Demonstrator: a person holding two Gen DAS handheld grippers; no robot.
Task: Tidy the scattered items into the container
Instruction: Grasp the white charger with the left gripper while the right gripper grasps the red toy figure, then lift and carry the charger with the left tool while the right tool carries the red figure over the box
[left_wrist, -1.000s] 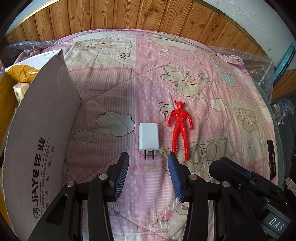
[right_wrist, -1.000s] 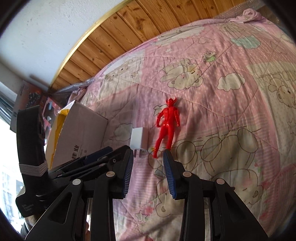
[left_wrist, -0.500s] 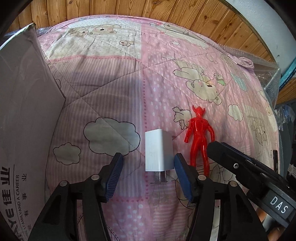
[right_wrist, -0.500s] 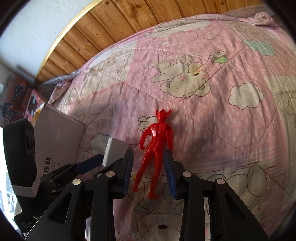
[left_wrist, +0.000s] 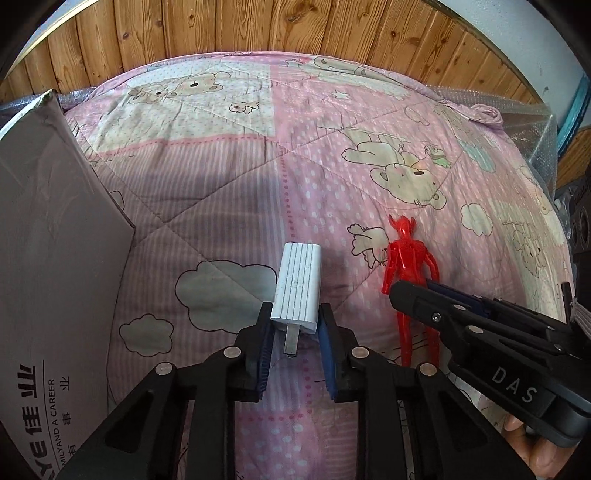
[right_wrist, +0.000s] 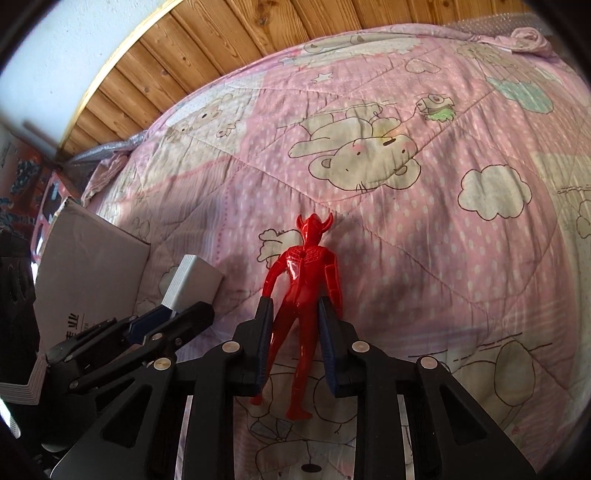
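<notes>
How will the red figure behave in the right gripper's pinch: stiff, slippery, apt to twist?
The red figure looks like glossy hard plastic, so probably stiff and light but slick. The right gripper pinches its narrow waist, so it may pivot. Thin legs and arms could snag the quilt.

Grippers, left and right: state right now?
Left gripper: shut on the white rectangular plastic charger plug, lifted off the quilt.
Right gripper: shut on the red plastic horned toy figure, at its waist.

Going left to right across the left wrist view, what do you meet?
Grey cardboard box → white plug-in charger clamped in the left gripper → red plastic horned figure → right gripper.
</notes>
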